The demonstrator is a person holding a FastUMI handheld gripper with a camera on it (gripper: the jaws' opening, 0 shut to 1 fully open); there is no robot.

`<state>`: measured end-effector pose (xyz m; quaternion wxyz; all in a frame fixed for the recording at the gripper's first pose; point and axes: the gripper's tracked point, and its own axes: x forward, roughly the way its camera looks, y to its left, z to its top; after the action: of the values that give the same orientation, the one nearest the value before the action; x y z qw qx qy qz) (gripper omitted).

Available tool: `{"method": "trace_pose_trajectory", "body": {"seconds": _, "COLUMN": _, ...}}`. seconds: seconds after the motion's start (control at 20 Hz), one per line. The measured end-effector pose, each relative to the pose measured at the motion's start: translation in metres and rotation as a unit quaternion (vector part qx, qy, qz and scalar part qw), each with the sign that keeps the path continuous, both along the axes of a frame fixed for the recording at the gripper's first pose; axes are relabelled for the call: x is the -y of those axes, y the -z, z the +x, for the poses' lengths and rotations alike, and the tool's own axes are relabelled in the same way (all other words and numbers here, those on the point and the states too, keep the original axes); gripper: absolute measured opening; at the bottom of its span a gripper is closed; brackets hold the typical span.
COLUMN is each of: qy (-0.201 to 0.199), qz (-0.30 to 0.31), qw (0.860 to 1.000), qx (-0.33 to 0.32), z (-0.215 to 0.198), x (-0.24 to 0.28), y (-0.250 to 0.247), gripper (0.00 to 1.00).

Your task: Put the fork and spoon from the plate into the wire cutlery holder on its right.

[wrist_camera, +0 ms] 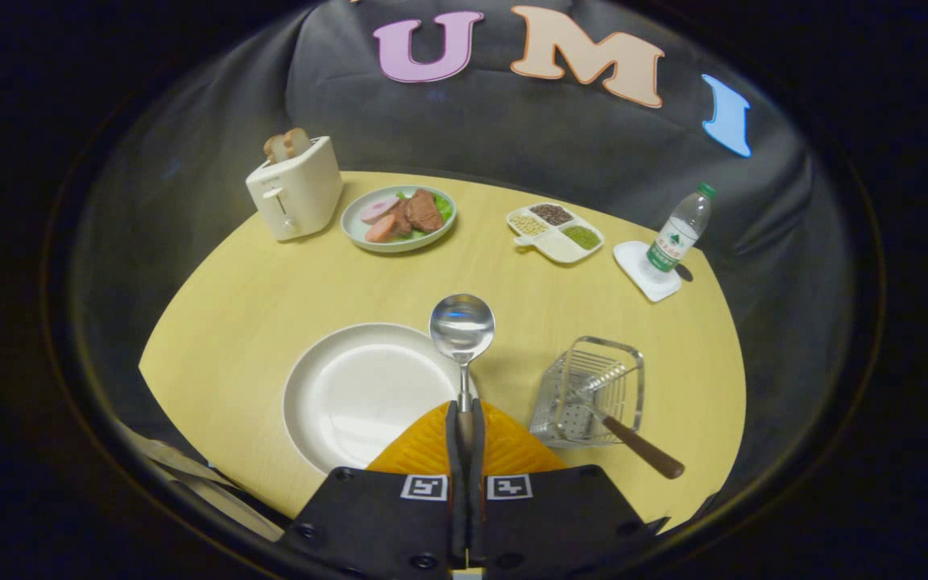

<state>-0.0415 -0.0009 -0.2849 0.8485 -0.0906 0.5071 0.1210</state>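
Note:
My gripper (465, 412) is shut on the handle of a metal spoon (461, 326), whose round bowl sticks out ahead of the fingers, above the right rim of the white plate (351, 395). The plate lies bare to the left of the fingers. Right of them stands the wire cutlery holder (593, 391). A fork with a brown handle (643, 451) leans in it, its handle poking out toward me over the holder's near right side.
At the back of the yellow round table (271, 290) stand a white toaster (295, 193) with bread, a plate of meat and greens (399, 216), a divided dish of grains (555, 230) and a water bottle (680, 234) on a white coaster.

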Motion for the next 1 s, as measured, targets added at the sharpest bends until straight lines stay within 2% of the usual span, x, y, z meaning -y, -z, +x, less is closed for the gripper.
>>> {"method": "trace_pose_trajectory", "body": {"seconds": 0.6, "qy": 0.035, "qz": -0.044, "qw": 0.998, "qx": -0.02, "z": 0.001, "x": 0.078, "y": -0.013, "gripper": 0.04}}
{"method": "trace_pose_trajectory", "body": {"seconds": 1.0, "qy": 0.043, "qz": -0.062, "qw": 0.996, "qx": -0.046, "z": -0.008, "x": 0.095, "y": -0.006, "gripper": 0.07}}
